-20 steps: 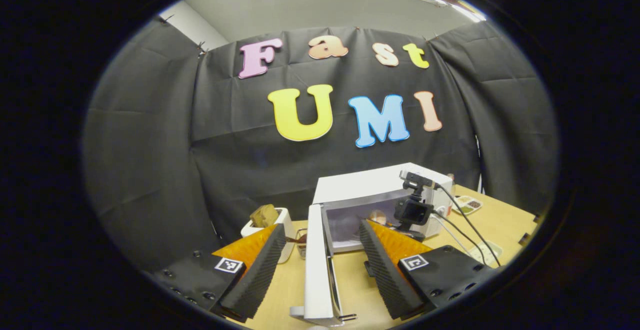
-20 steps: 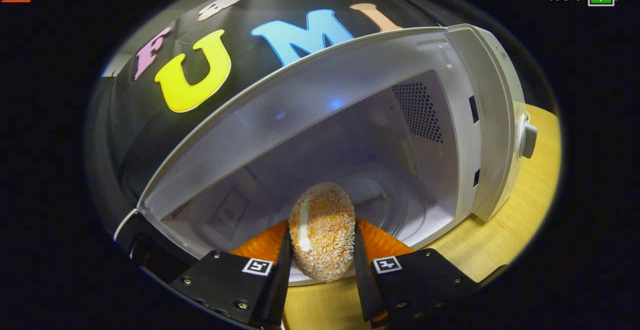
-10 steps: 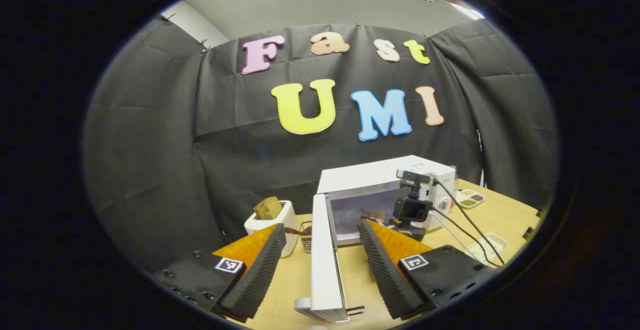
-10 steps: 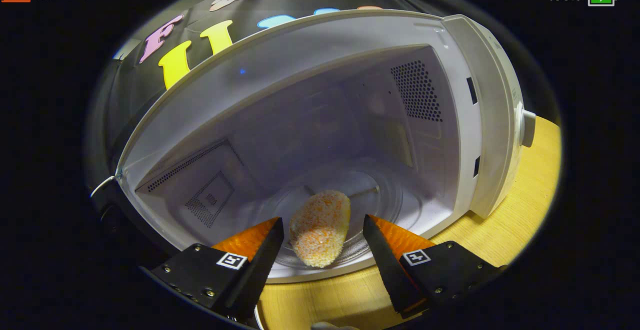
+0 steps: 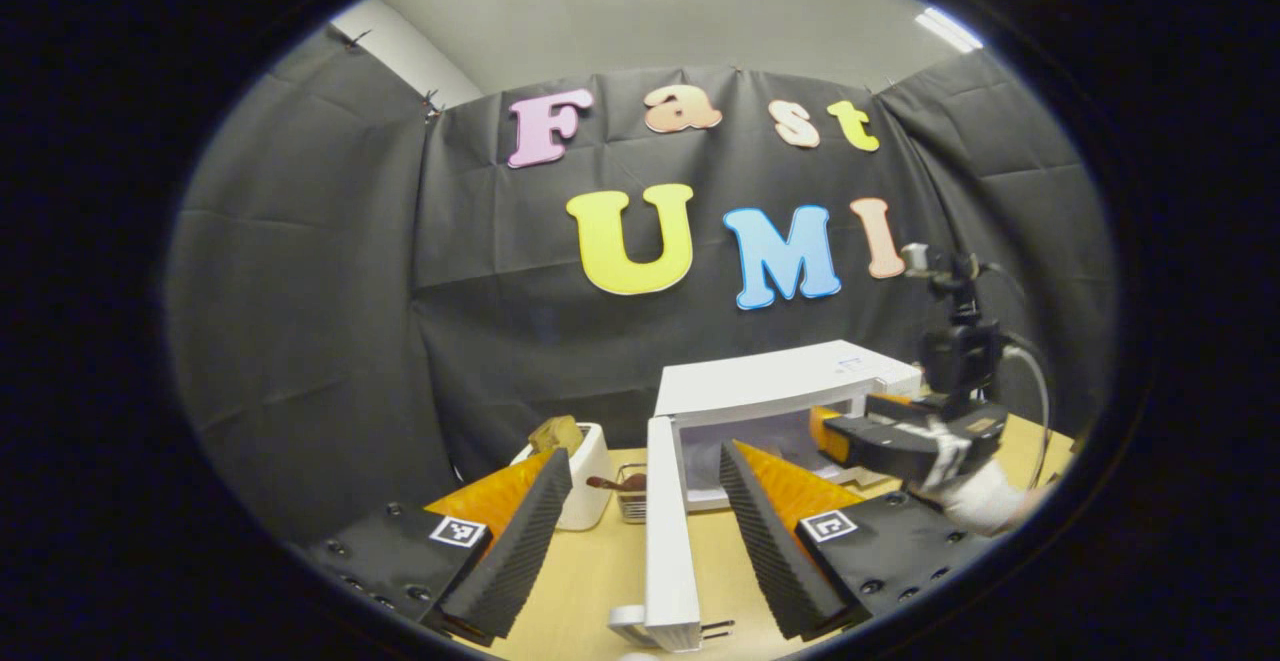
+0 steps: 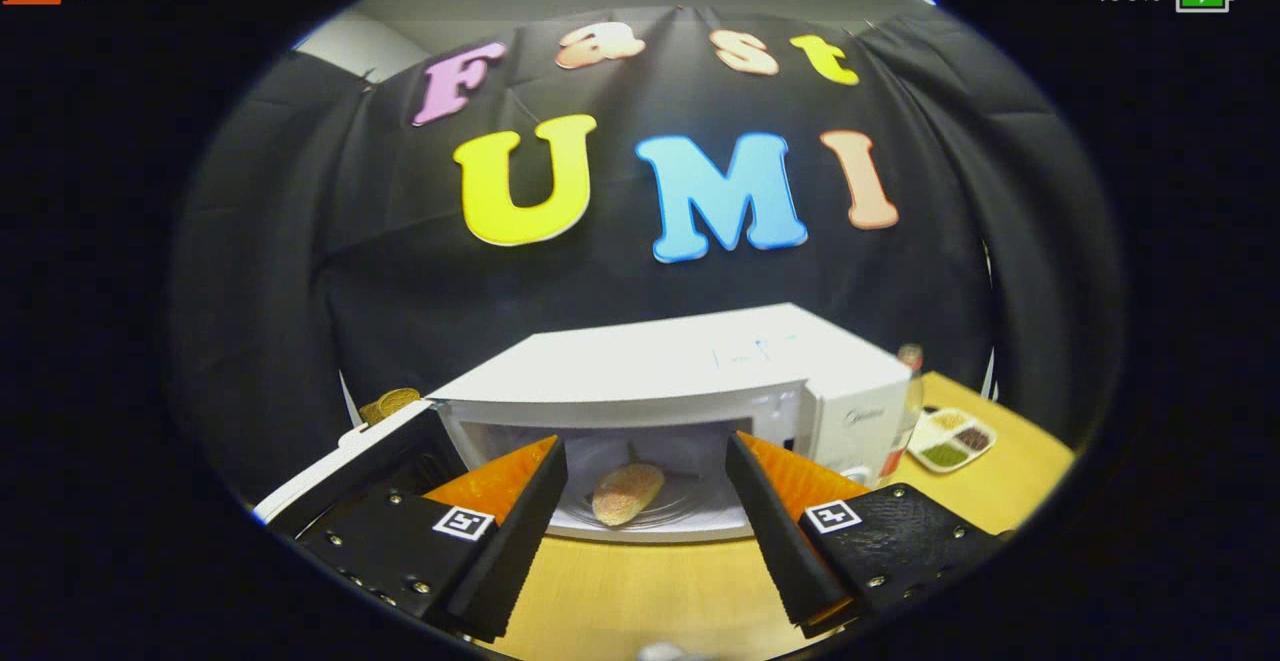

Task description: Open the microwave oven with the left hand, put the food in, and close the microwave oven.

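In the right gripper view, you are holding the right gripper (image 6: 645, 501) with its fingers spread wide and nothing between the pads. The breaded food (image 6: 627, 493) is lying beyond the fingertips, framed in the gap between them but well clear of both, on the glass plate (image 6: 690, 511) inside the microwave oven (image 6: 700, 371). The oven is standing on the wooden table (image 6: 620, 596) with its door (image 6: 345, 471) swung open to the left. Far to the right, a divided dish (image 6: 950, 438) and a bottle (image 6: 908, 391) are sitting beside the oven.

In the left gripper view, you are keeping the left gripper (image 5: 645, 521) spread as well, gripping nothing. The open door's edge (image 5: 668, 541) is standing between its fingers, touching neither. The right gripper (image 5: 900, 436) is hovering in front of the oven's opening. Left of the door, a white toaster (image 5: 585, 471) is holding bread (image 5: 556, 433).
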Motion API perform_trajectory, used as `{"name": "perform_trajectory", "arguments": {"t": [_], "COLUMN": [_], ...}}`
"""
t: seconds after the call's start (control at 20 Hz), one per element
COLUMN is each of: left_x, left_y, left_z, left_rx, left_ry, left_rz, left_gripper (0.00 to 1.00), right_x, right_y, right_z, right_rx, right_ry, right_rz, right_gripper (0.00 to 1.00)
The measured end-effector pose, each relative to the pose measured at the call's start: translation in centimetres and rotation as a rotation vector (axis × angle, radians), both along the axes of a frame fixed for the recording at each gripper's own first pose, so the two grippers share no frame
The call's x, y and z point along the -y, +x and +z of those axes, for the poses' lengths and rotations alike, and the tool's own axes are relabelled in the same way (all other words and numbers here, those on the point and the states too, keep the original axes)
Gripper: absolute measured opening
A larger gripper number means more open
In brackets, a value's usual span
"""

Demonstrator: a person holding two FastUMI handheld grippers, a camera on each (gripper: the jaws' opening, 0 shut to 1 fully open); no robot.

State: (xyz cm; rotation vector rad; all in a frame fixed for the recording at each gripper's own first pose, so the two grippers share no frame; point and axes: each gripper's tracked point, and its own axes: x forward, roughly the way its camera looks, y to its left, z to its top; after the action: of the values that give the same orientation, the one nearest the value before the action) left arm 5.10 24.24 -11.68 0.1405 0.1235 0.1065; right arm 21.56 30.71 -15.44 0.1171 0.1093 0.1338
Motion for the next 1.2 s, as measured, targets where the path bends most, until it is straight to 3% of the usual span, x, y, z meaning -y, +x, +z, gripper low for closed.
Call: {"name": "perform_trajectory", "arguments": {"t": [0.15,0.2,0.6,0.8,1.0,1.2], "left_x": [-0.5,-0.7,-1.3,-5.7,-11.4,-13.6], "left_y": [-0.9,-1.2,-2.0,-3.3,-6.1,-7.0], "left_z": [0.6,0.8,1.1,-2.5,-8.5,-14.5], "left_rx": [0.011,0.014,0.019,-0.038,-0.142,-0.228], "left_ry": [0.026,0.037,0.073,0.098,0.131,0.079], "left_rz": [0.021,0.031,0.052,0.128,0.227,0.274], "left_gripper": [0.96,1.0,0.98,1.0,0.96,0.98], "right_x": [4.1,5.6,15.0,17.4,18.7,17.5], "right_y": [-4.2,-5.6,-13.9,-17.1,-18.9,-19.8], "right_z": [4.2,5.1,7.8,9.1,11.5,12.5], "right_rx": [0.04,0.044,-0.013,-0.052,-0.017,-0.038], "right_ry": [-0.014,-0.035,-0.036,-0.01,-0.004,0.04], "right_rz": [0.012,0.014,-0.043,-0.052,-0.059,-0.016], "right_gripper": [0.97,0.97,0.97,0.97,0.97,0.97]}}
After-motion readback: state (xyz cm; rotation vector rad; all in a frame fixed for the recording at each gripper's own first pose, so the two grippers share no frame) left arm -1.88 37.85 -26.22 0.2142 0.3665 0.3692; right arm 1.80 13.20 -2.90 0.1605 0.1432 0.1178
